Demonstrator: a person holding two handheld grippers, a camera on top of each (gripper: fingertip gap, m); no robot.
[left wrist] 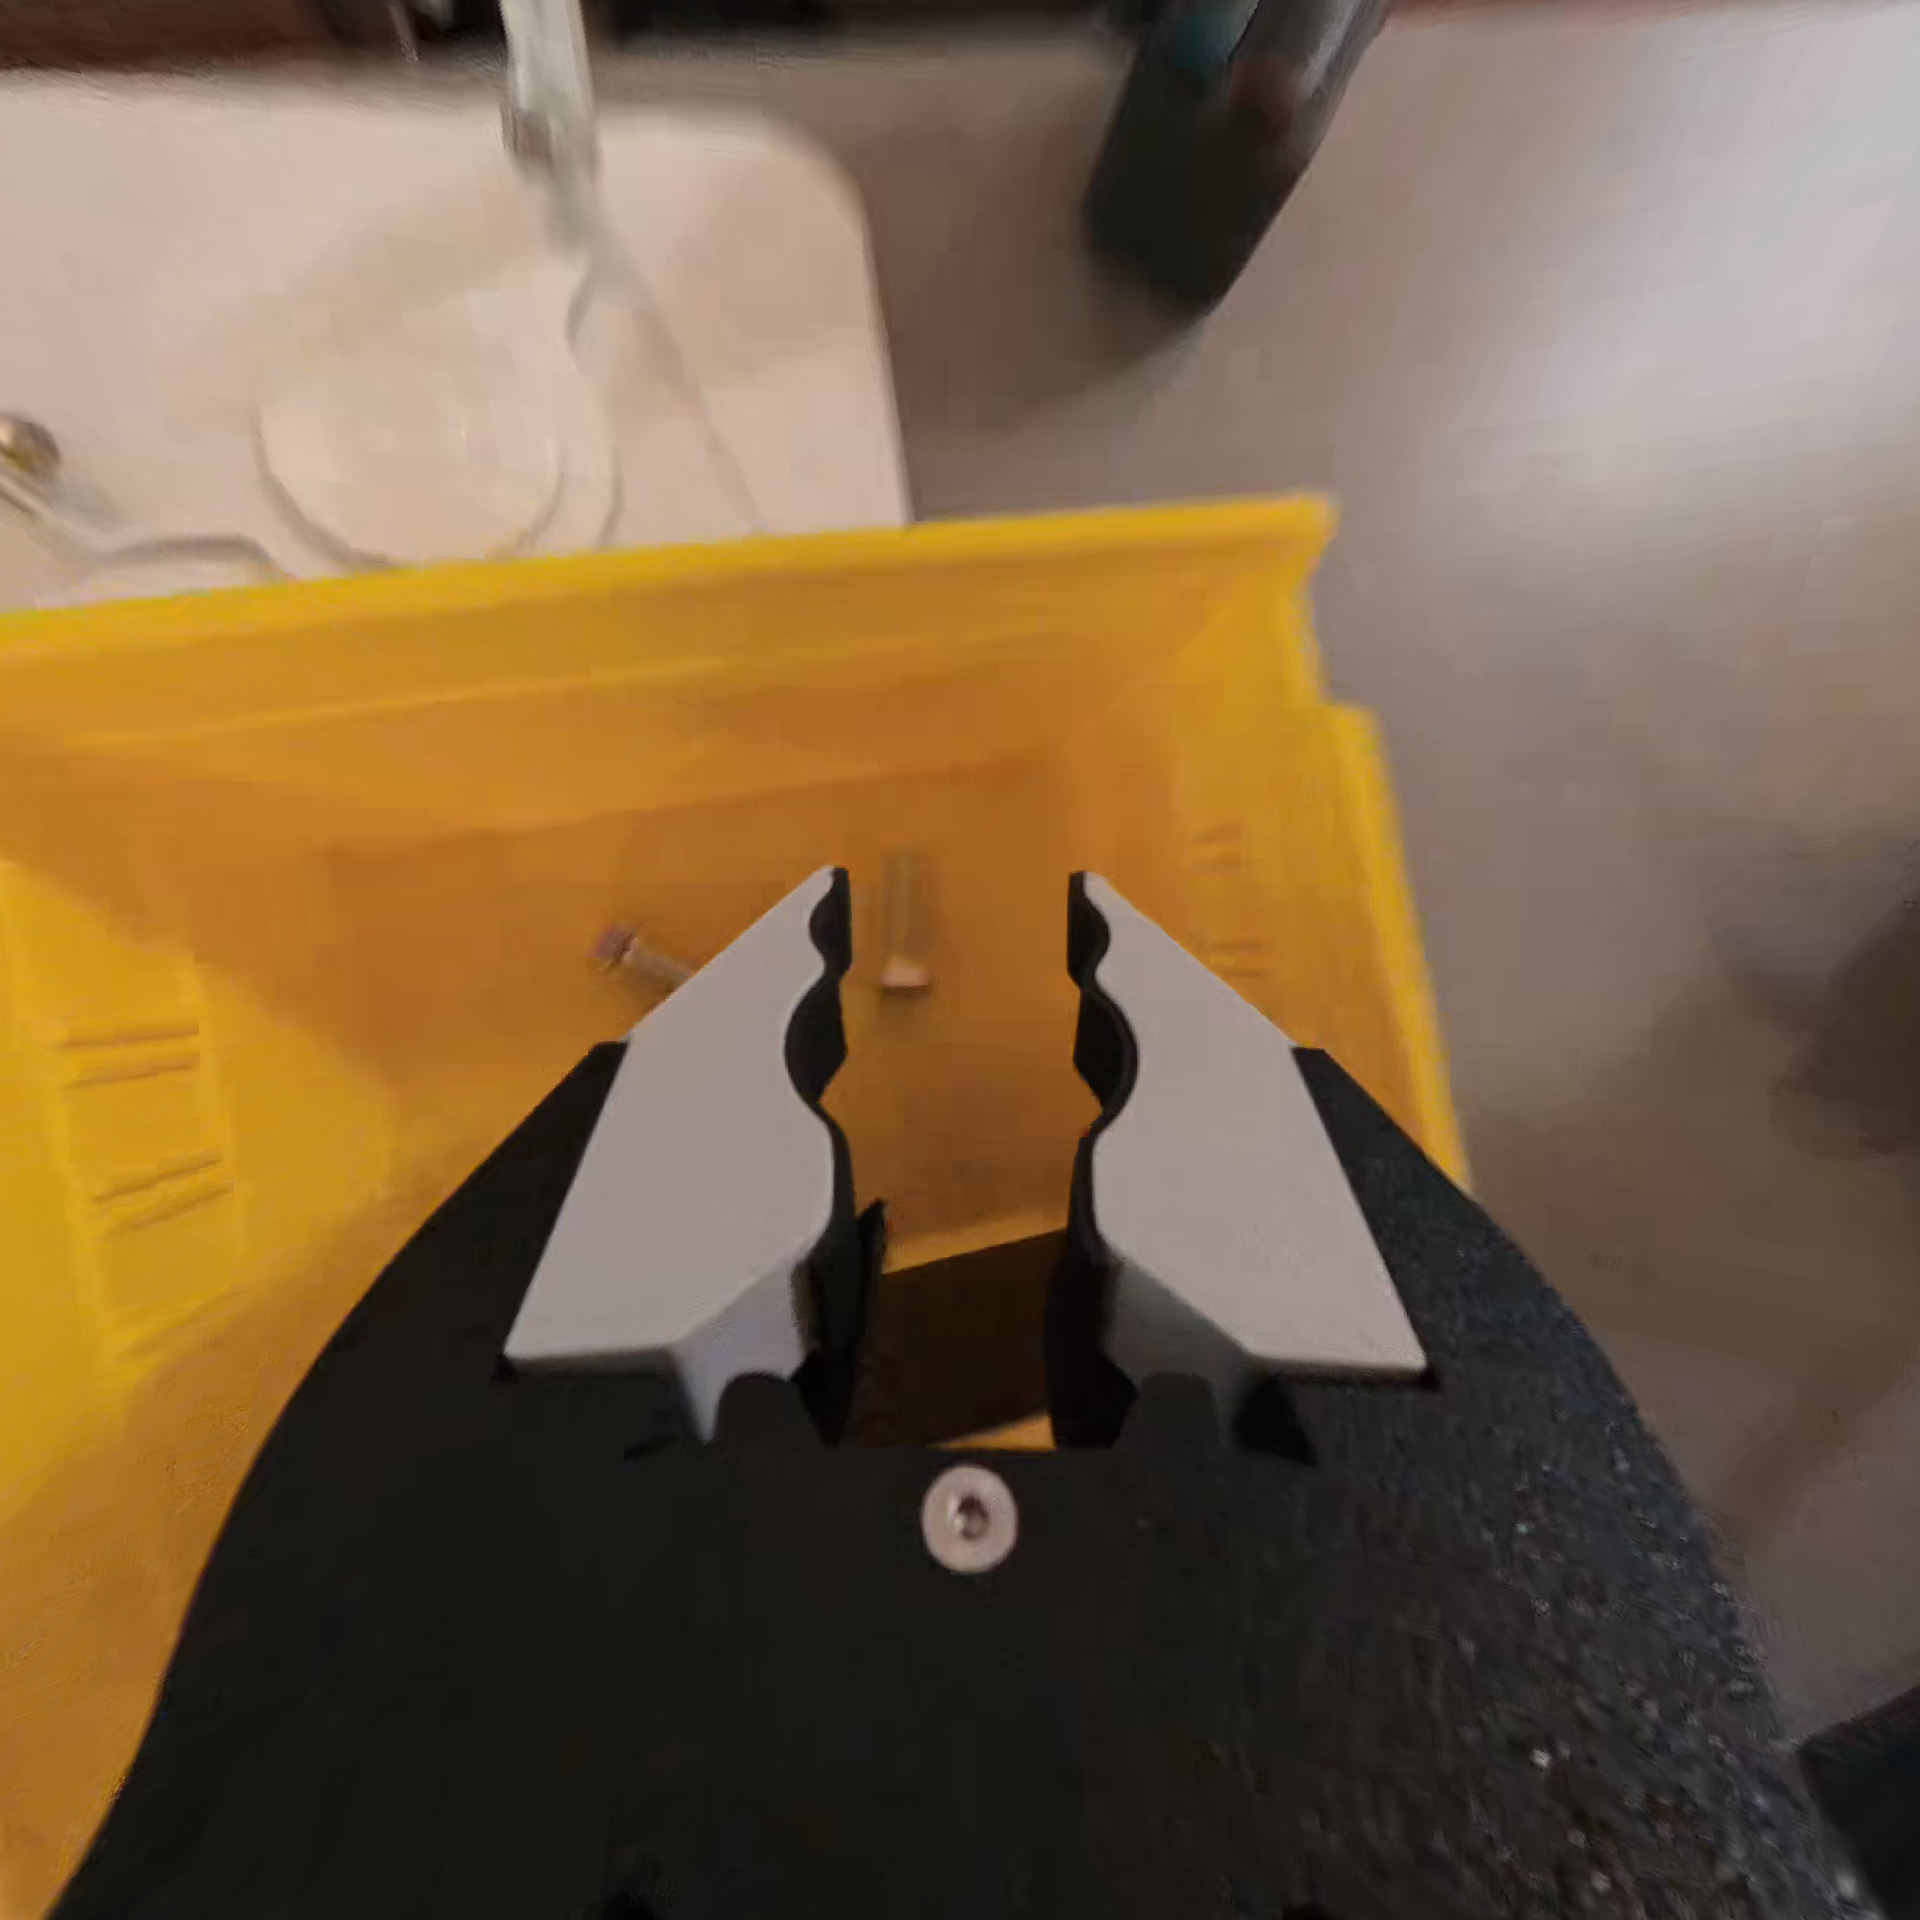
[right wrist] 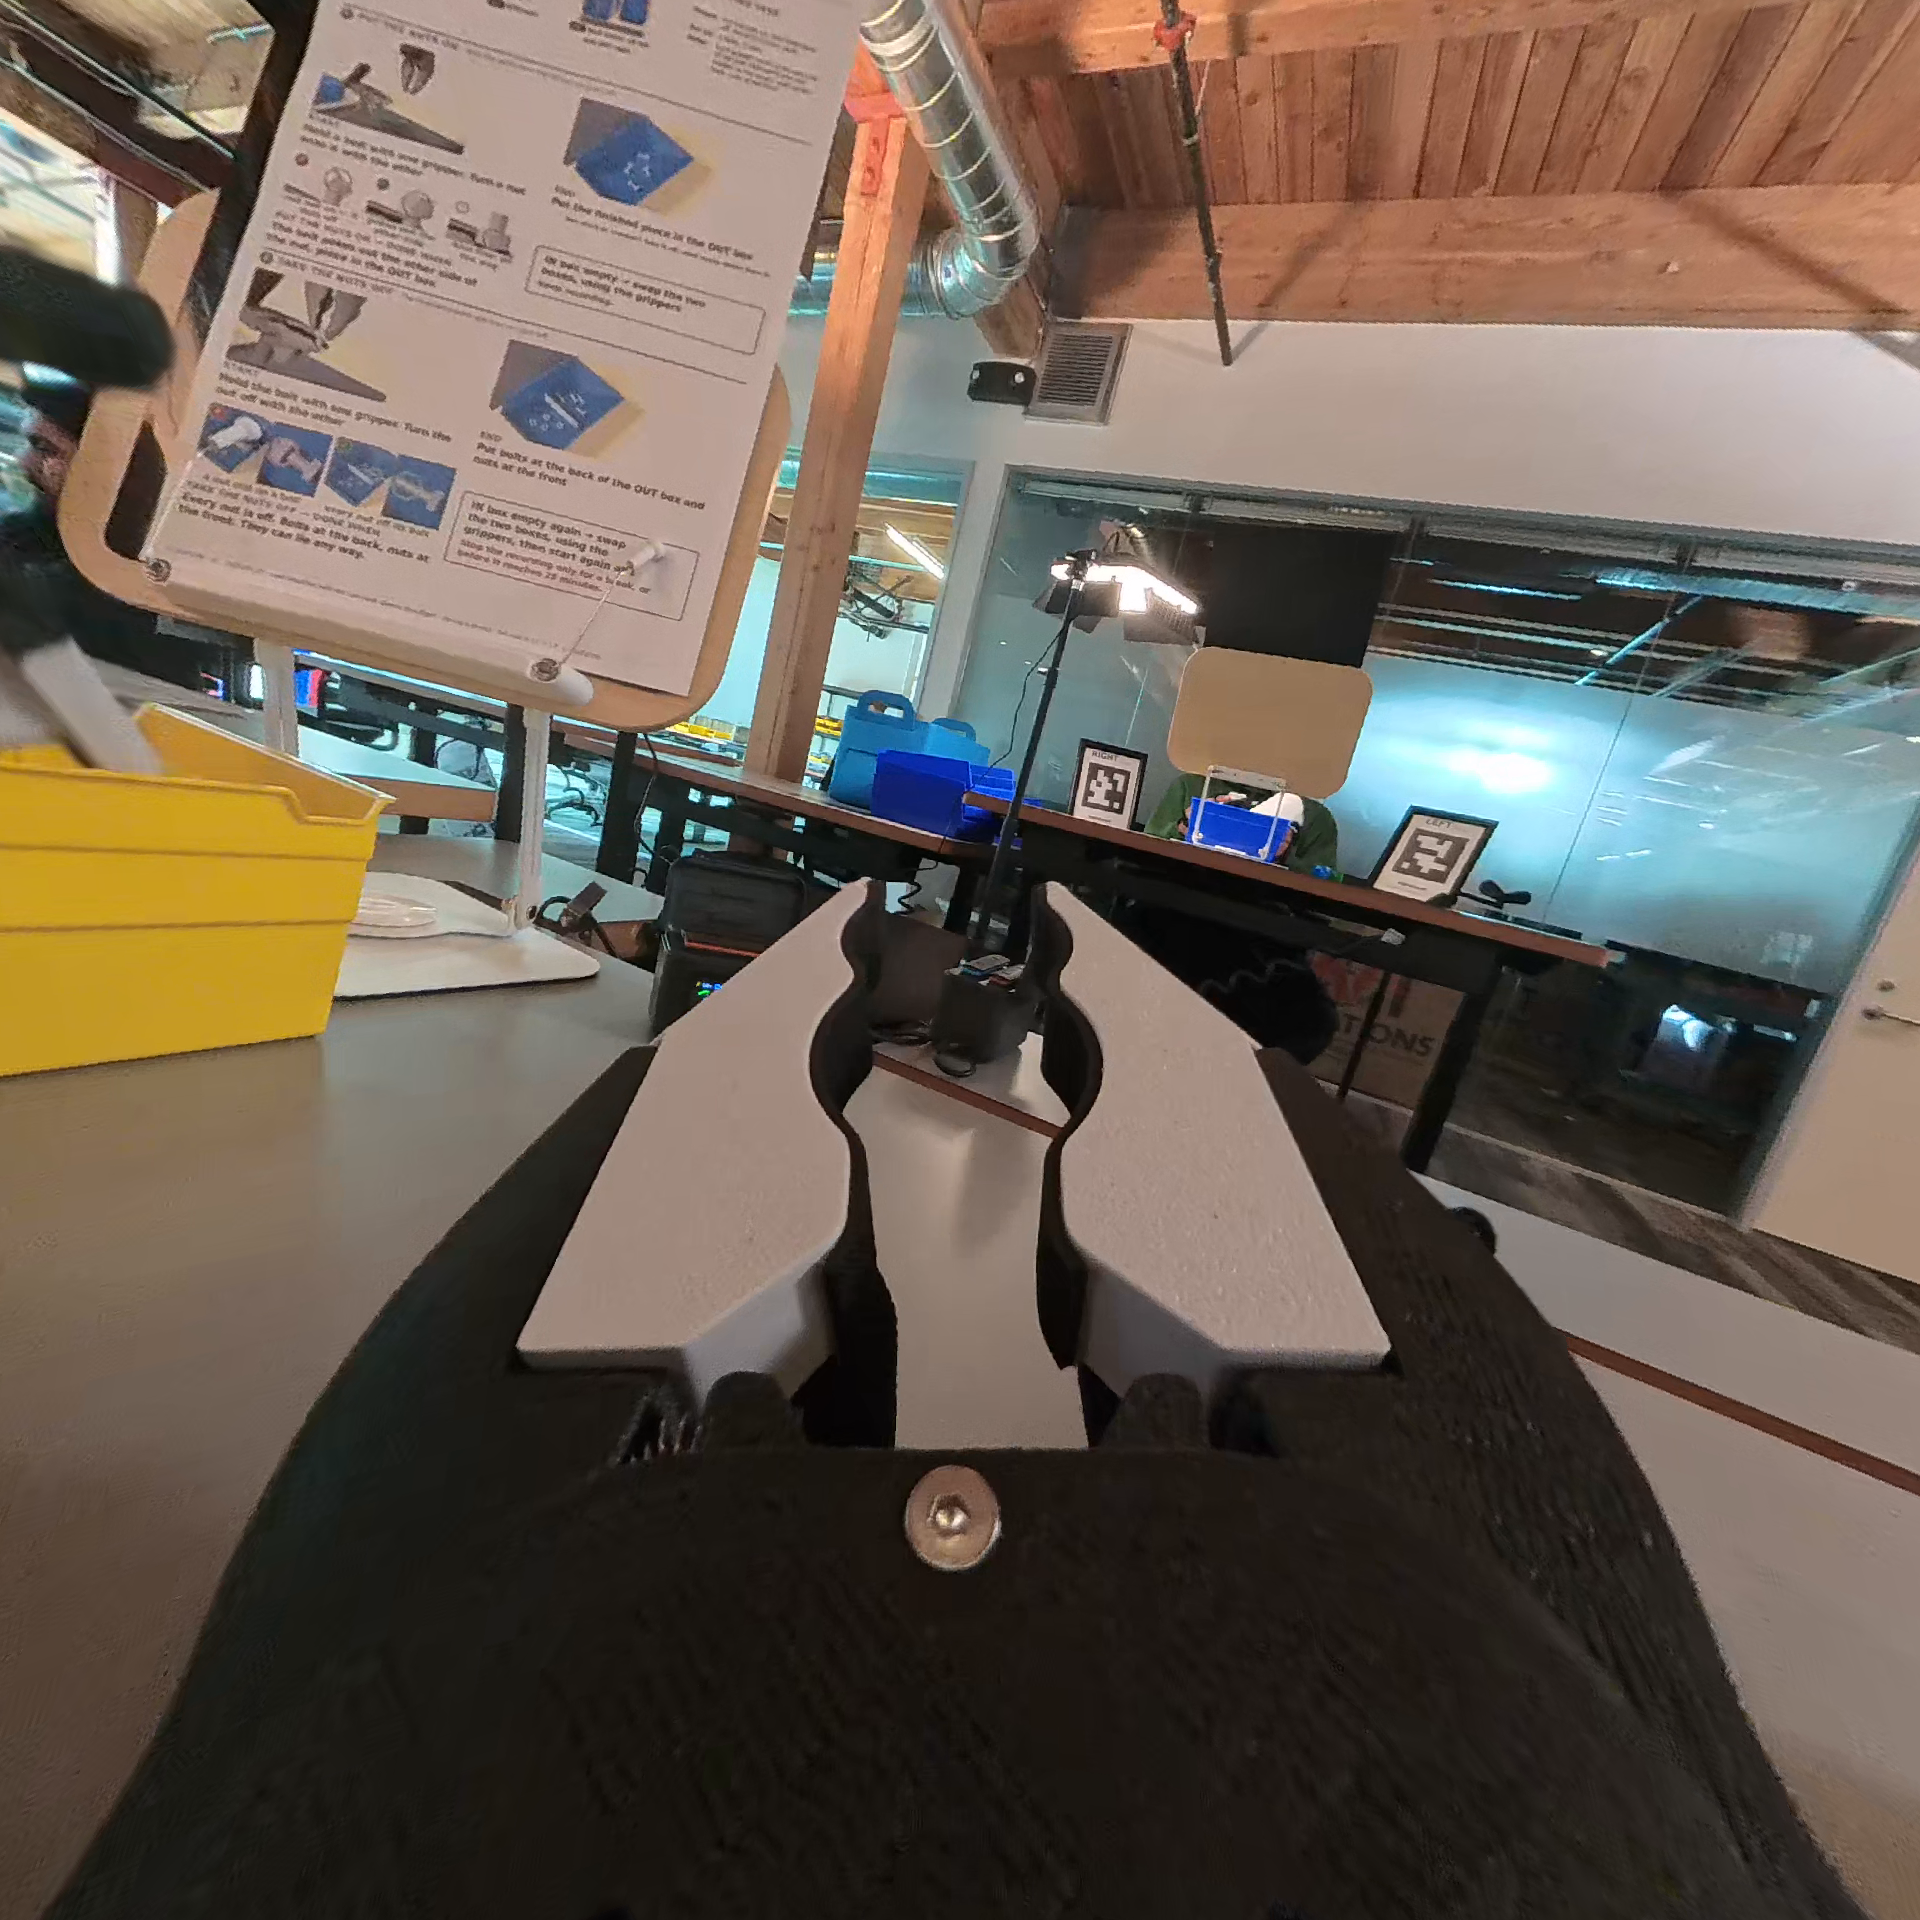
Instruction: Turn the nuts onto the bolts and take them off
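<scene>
My left tongs (left wrist: 959,883) hang spread over the yellow bin (left wrist: 727,665), tips pointed down into it with nothing between them. Just past the tips, in the gap, one bolt (left wrist: 902,925) lies on the bin floor with its head toward me; a second bolt (left wrist: 639,958) lies to the left, partly hidden behind my left finger (left wrist: 717,1122). The picture is blurred, so I cannot tell whether either carries a nut. Beyond the bin's far wall a white stand base (left wrist: 436,312) sits on the grey tabletop (left wrist: 1558,520), with a dark blurred object (left wrist: 1195,156) up to the right. My right tongs (right wrist: 954,896) are also spread and empty, held low over the tabletop (right wrist: 208,1195) and looking out level across the room. The same yellow bin (right wrist: 166,894) stands off to their left, well apart, with my left tongs' finger (right wrist: 73,696) dipping into it. Behind the bin, a sheet of printed instructions (right wrist: 499,312) on a wooden board rises on its stand. Straight ahead, past the tabletop's edge, a lamp on a pole (right wrist: 1101,592) and a far table with blue bins (right wrist: 925,779).
</scene>
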